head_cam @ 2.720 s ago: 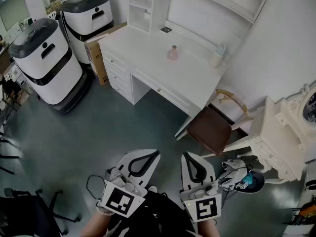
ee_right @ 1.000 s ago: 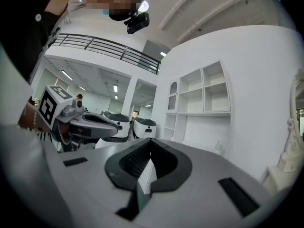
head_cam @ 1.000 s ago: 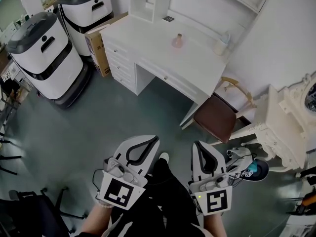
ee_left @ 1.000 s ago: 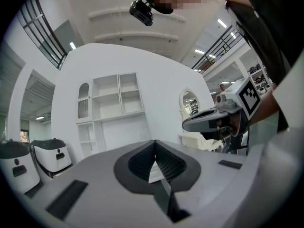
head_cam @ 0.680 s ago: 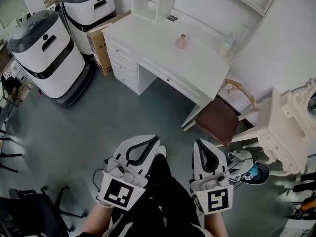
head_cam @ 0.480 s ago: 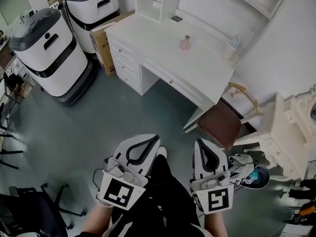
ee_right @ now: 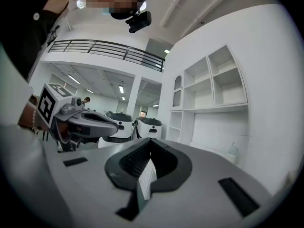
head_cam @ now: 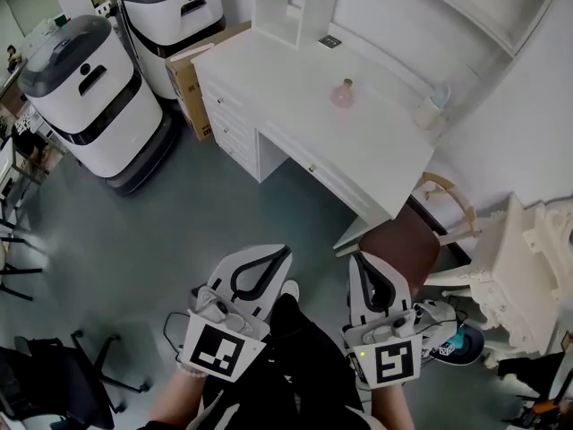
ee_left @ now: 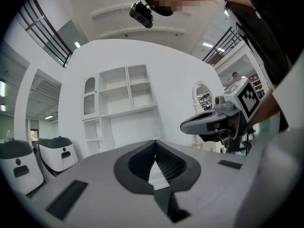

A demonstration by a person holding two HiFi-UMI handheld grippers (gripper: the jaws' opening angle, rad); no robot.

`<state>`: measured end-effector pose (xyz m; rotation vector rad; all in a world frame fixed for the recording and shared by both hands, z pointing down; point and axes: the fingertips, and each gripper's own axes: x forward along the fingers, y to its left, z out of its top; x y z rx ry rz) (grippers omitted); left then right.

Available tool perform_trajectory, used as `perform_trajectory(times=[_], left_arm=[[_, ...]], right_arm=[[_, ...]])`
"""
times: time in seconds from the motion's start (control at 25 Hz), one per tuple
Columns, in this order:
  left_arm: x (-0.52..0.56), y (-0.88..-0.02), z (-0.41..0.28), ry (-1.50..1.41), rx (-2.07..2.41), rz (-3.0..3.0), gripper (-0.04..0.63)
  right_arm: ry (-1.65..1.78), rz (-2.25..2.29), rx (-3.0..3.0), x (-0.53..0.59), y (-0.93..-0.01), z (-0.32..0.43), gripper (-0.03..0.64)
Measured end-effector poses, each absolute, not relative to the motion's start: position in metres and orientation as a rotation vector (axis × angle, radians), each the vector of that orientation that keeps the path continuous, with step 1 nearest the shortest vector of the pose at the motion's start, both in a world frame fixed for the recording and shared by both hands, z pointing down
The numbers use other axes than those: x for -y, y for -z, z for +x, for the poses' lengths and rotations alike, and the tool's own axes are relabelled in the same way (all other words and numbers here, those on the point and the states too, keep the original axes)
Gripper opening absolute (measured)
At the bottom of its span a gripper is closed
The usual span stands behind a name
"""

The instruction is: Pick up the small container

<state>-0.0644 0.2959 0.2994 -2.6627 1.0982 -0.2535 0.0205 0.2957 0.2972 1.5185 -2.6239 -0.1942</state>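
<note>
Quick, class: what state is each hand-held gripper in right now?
Left hand-held gripper: closed, holding nothing.
Right hand-held gripper: closed, holding nothing.

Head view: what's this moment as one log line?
left gripper: shut, empty | right gripper: shut, empty | pink container: on white desk, untouched

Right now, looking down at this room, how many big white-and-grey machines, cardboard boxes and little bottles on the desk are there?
White-and-grey machines: 2
Cardboard box: 1
Pink bottle: 1
Pale bottle: 1
Total: 5
</note>
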Motion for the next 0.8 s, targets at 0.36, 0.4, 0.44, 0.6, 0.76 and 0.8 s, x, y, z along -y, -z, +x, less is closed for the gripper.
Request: perform_trajectory(times=[0.36,0.4,0.44,0.6,0.76,0.8], left_arm=[[-0.233,-0.292,-0.039,0.260,-1.171,-2.627,0.002],[-0.227,-0.291,-0.037,0.261,-1.181,-2.620,0.002],[-0.221,-0.290,-0.036,0.262,-1.191,-2.614,0.002],[-0.200,-0.284,-0.031,0.266,-1.227,-2.586,0.002],[-0.184,-0.279,-0.028,0.272,-1.260,-2.556,0.002],[-0.181,-0.279,-0.027,0.274,-1.266,-2.551,0.002]], right_arm=[[0.206,1.427,2.676,-0.226,-0.292,0.042,0.002],[0.211,1.418,2.683,-0.219,-0.291,0.044,0.002],[0.217,1.410,2.688,-0.212,-0.290,0.046,0.002],[0.238,1.379,2.711,-0.188,-0.283,0.051,0.002],[0.263,1.350,2.742,-0.170,-0.278,0.056,0.002],[0.266,1.344,2.748,-0.166,-0.278,0.056,0.002]])
